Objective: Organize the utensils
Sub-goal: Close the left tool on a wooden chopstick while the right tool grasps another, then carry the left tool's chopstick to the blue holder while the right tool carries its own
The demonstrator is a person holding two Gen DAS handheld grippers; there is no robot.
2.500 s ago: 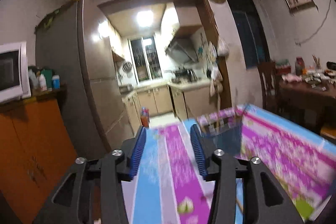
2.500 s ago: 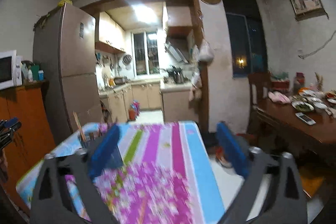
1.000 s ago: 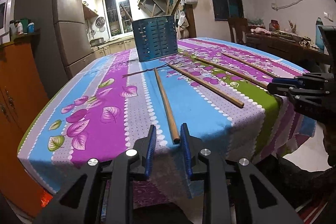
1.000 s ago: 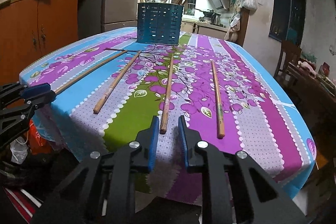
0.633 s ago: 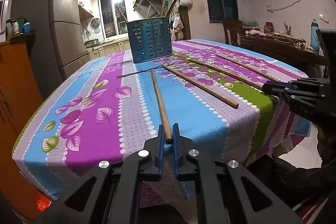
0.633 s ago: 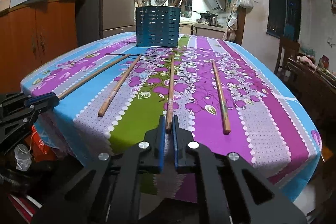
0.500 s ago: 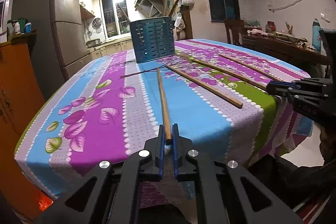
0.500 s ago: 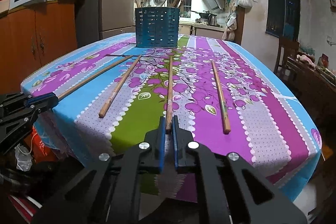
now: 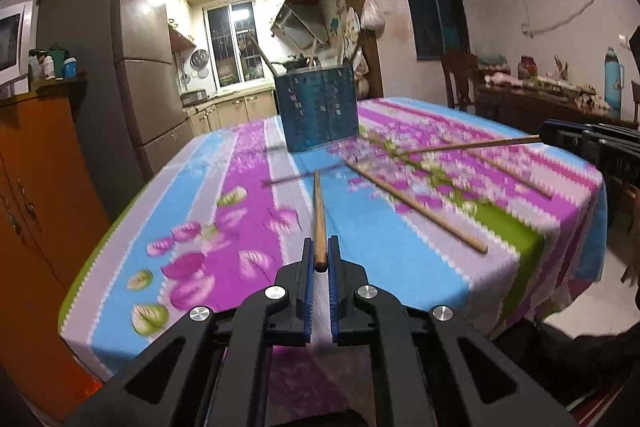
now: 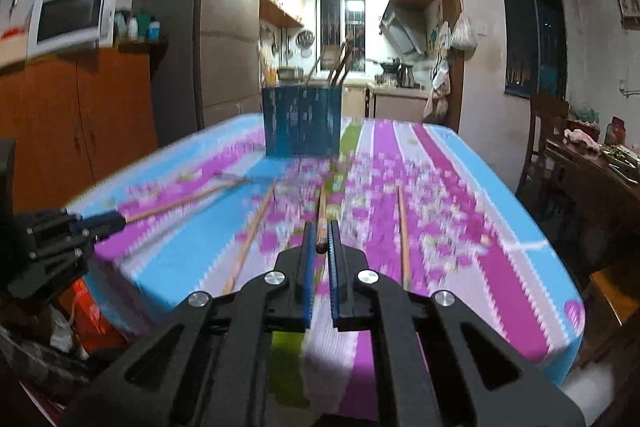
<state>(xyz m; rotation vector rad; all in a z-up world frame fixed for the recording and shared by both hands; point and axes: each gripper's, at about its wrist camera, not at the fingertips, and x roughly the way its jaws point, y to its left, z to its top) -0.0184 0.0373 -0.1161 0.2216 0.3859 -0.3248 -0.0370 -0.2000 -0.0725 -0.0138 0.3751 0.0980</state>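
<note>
Your left gripper [image 9: 319,259] is clamped on the near end of one chopstick [image 9: 319,215], and that stick points away from you toward the holder, apparently clear of the cloth. Your right gripper [image 10: 320,241] is likewise closed tight on the near end of a second chopstick [image 10: 321,217]. Both pickups appear made; neither stick is delivered yet.

Two loose chopsticks [image 10: 250,239] [image 10: 403,227] lie on the tablecloth [image 10: 480,227], one on either side of the stick in your right gripper, running near to far. These are the remaining work, so I judge the task roughly at its midpoint or a little short of it.

At the far middle of the table stands the blue slotted utensil holder [image 10: 302,121], upright, with several sticks already leaning out of its top. A thin dark twig-like item [image 9: 304,175] lies on the cloth just before the holder; I cannot identify it.

Nothing stands between your grippers and the holder. The main hazard is the two held sticks crossing as they converge on its opening. Beyond the table: a fridge [image 9: 132,79] and orange cabinet [image 9: 36,187] on the left, a cluttered dining table [image 9: 540,103] on the right.
</note>
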